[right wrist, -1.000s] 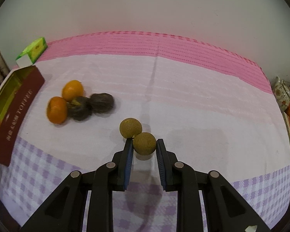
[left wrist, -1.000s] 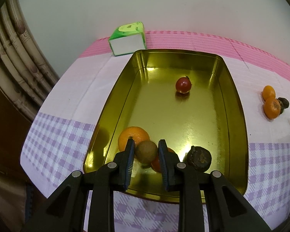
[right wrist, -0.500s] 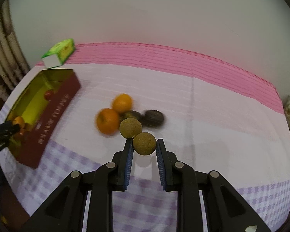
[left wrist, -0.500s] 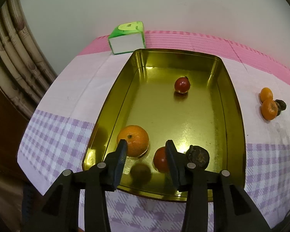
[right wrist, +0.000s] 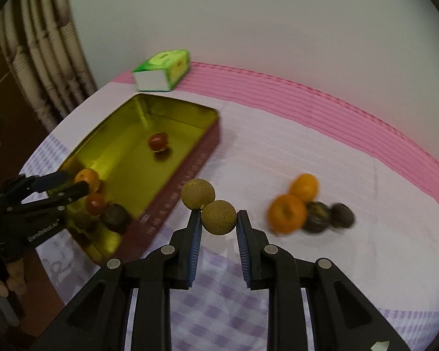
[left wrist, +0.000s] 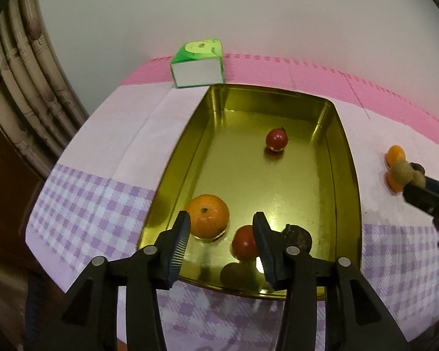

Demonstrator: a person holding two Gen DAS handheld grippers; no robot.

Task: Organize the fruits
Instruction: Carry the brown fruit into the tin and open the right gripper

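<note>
A gold tin tray (left wrist: 248, 187) holds an orange (left wrist: 209, 219), two red fruits (left wrist: 244, 242) (left wrist: 276, 139), a dark wrinkled fruit (left wrist: 300, 237) and a brown round fruit (left wrist: 237, 275) in its near corner. My left gripper (left wrist: 221, 216) hangs over that near end. Its jaws are opening, with no fruit gripped between them. My right gripper (right wrist: 219, 219) is shut on a brown round fruit (right wrist: 219, 218), and a twin fruit (right wrist: 198, 193) is joined to it. It hovers just right of the tray (right wrist: 125, 152). The left gripper (right wrist: 79, 182) shows there too.
Two oranges (right wrist: 288, 213) (right wrist: 304, 187) and two dark fruits (right wrist: 316, 219) (right wrist: 342, 215) lie on the cloth to the right. A green box (left wrist: 197, 64) stands behind the tray. A bamboo chair back rises at the left. A gloved hand (right wrist: 3, 280) holds the left gripper.
The left gripper let its brown fruit drop into the tray's near corner and spread its jaws. The right gripper carried its paired brown fruits leftward, up to the tray's side.
</note>
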